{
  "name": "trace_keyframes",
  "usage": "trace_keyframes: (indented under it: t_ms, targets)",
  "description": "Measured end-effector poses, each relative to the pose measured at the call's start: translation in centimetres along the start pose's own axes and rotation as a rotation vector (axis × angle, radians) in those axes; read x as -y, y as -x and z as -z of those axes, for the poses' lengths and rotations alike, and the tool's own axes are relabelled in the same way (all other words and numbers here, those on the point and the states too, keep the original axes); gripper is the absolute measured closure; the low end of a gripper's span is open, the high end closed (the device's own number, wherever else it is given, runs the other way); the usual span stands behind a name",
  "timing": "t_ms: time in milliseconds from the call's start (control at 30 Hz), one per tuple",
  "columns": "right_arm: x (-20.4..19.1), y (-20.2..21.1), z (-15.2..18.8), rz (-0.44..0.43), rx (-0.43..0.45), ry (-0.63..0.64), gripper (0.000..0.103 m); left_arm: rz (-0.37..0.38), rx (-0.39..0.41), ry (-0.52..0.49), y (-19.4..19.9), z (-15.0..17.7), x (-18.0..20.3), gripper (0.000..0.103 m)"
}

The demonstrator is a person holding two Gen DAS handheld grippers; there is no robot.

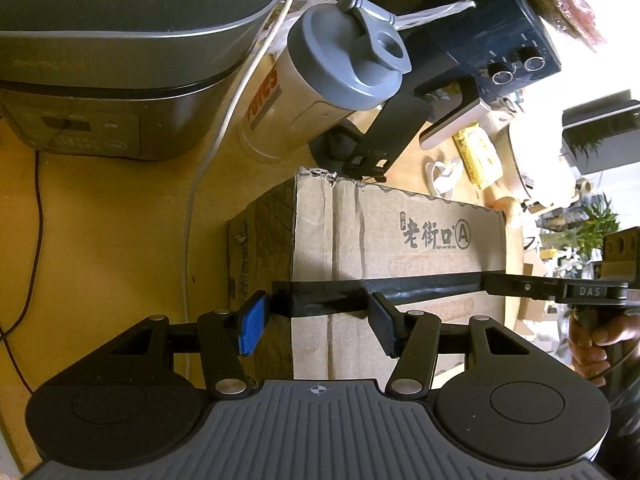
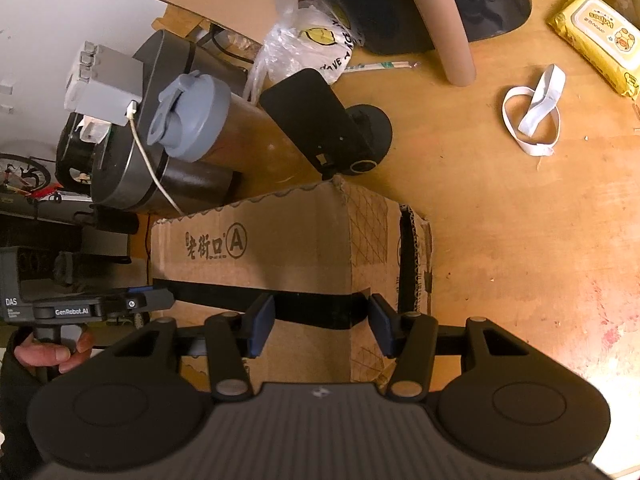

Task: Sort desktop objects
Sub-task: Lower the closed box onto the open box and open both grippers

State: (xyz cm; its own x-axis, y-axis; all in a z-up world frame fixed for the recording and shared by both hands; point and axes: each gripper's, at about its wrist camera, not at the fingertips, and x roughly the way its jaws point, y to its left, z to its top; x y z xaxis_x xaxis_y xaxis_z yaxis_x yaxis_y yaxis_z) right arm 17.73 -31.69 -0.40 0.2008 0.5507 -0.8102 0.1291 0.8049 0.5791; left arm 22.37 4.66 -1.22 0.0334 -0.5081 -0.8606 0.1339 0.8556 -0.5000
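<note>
A brown cardboard box [image 1: 400, 240] bound with black tape stands on the wooden desk; it also shows in the right wrist view [image 2: 288, 240]. My left gripper [image 1: 316, 326] is open, its jaws straddling the box's left corner at the tape. My right gripper [image 2: 318, 326] is open, its jaws straddling the box's right corner at the tape. Each gripper shows at the edge of the other's view, held by a hand. A shaker bottle with a grey lid [image 1: 340, 72] stands behind the box; it also shows in the right wrist view [image 2: 196, 120].
A grey rice cooker [image 1: 112, 80] with a white cable sits at the back left. A black stand [image 2: 332, 128], a cardboard tube [image 2: 444, 24], a white strap [image 2: 536, 112], a yellow wipes pack [image 2: 600, 40] and a plastic bag [image 2: 312, 36] lie on the desk [image 2: 520, 240].
</note>
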Motion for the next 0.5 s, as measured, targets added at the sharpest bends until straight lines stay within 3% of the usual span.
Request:
trace_keyframes:
  t_ms: [500]
  targets:
    - [0.80,-0.44,-0.40,0.001,-0.011,-0.019,0.055,-0.007,-0.008,0.002,-0.78,-0.49,0.45,0.050]
